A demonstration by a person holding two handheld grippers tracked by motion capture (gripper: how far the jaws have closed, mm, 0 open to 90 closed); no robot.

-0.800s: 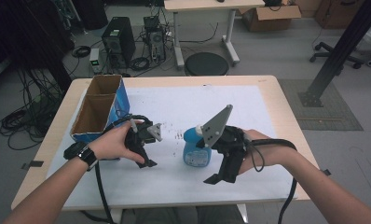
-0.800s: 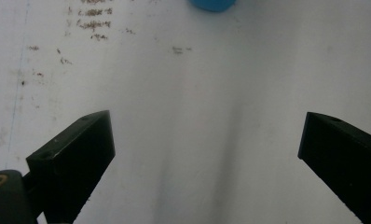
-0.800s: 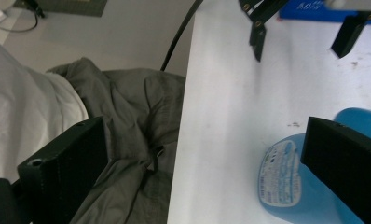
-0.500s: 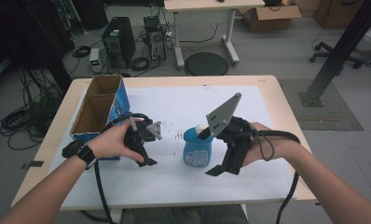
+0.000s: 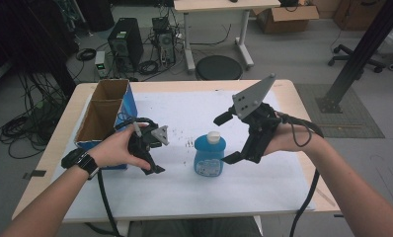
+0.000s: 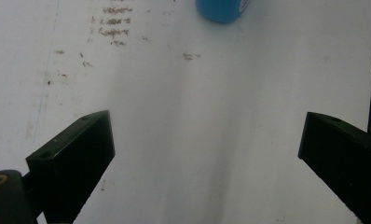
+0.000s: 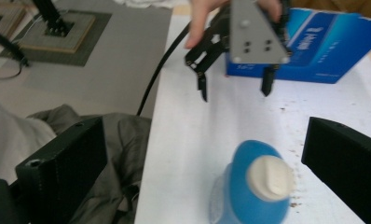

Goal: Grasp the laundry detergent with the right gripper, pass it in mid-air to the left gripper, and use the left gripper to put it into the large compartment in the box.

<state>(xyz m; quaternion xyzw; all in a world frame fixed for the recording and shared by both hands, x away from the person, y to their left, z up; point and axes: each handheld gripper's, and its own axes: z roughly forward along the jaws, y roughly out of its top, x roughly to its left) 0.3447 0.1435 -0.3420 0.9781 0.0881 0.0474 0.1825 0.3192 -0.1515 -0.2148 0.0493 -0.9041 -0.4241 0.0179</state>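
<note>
High view: white sheet [image 5: 224, 182] covers wooden table [image 5: 303, 106].

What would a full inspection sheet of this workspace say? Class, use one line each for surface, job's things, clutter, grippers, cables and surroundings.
Surface: white sheet with dark specks, on a wooden table.
Job's things: blue bottle with white cap, upright, centre.
Clutter: open blue cardboard box at the left edge.
Grippers: left gripper open, low over the sheet; right gripper open, raised beside the bottle, not touching it.
Cables: black cable trailing from each gripper off the near edge.
Surroundings: computer towers, stool, floor cables, second desk.
</note>
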